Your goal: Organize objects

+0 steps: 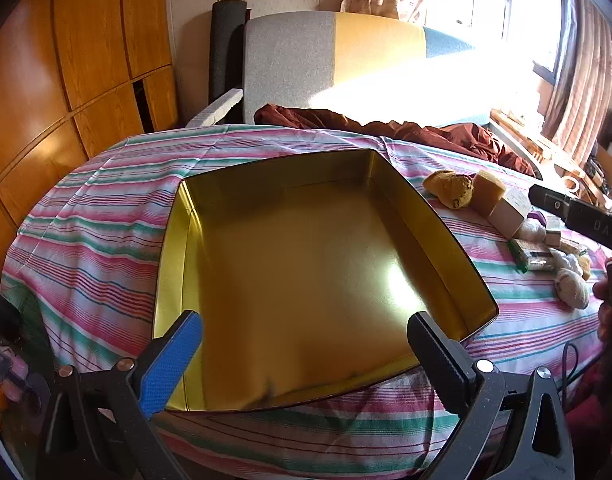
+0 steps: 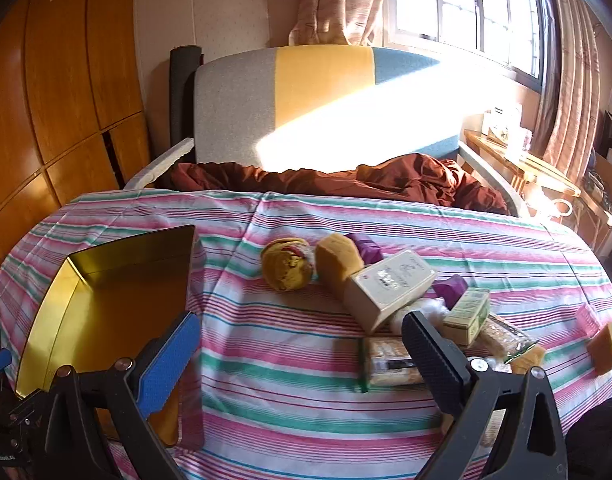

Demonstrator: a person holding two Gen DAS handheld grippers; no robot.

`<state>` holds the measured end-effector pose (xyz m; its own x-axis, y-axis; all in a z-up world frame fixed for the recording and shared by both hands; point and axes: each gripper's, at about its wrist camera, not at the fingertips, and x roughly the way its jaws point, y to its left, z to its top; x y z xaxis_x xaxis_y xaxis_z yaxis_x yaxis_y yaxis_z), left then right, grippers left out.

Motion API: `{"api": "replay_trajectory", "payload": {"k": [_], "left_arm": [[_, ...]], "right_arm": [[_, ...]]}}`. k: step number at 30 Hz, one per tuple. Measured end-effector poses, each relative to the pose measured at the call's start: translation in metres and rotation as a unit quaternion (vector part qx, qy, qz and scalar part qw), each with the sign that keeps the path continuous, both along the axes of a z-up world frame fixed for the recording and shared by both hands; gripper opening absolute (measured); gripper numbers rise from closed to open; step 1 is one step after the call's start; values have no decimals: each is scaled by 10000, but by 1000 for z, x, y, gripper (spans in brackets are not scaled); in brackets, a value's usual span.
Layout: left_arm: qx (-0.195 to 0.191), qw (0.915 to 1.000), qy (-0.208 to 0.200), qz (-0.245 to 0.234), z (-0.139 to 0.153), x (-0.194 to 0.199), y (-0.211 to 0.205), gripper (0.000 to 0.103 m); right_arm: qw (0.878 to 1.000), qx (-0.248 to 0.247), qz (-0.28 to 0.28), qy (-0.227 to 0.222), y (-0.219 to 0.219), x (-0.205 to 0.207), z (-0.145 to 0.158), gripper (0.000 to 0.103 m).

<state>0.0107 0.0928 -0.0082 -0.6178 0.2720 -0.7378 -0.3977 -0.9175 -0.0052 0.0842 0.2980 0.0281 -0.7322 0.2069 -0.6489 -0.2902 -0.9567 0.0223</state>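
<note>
An empty gold tin box (image 1: 434, 224) lies open on the striped cloth; it also shows at the left of the right wrist view (image 2: 117, 248). My left gripper (image 1: 303, 332) is open and empty above its near side. My right gripper (image 2: 301, 334) is open and empty over the cloth, near a pile of items: a yellow plush toy (image 2: 286, 269), a yellow sponge (image 2: 338, 260), a beige carton (image 2: 386, 288), a small green-and-cream box (image 2: 466, 316), purple packets (image 2: 450, 290) and a wrapped biscuit pack (image 2: 386, 364). The same pile lies right of the tin in the left wrist view (image 1: 506, 208).
A pink packet (image 2: 586, 318) and another sponge (image 2: 604, 354) lie at the far right. A rumpled brown blanket (image 2: 386, 180) lies behind the table by a bed headboard (image 2: 265, 112). Wooden wardrobe doors (image 2: 45, 100) stand left. A shelf (image 2: 526, 160) is under the window.
</note>
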Motion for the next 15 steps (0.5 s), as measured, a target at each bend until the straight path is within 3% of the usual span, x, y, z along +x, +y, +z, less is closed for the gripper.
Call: {"api": "replay_trajectory", "payload": {"k": [4,11,15], "left_arm": [[11,9996,-140,-229,-2,-3,12,103],[173,9972,-43,-728,11,-12,47,103],[327,9939,-69,-1046,20,-22,78,103]], "right_arm": [[9989,24,-465,-9,47,5,6,103],[9929,276,-1156,43,127,11,4,103],[9890,-38,-1472,154,163,19,-9,103]]}}
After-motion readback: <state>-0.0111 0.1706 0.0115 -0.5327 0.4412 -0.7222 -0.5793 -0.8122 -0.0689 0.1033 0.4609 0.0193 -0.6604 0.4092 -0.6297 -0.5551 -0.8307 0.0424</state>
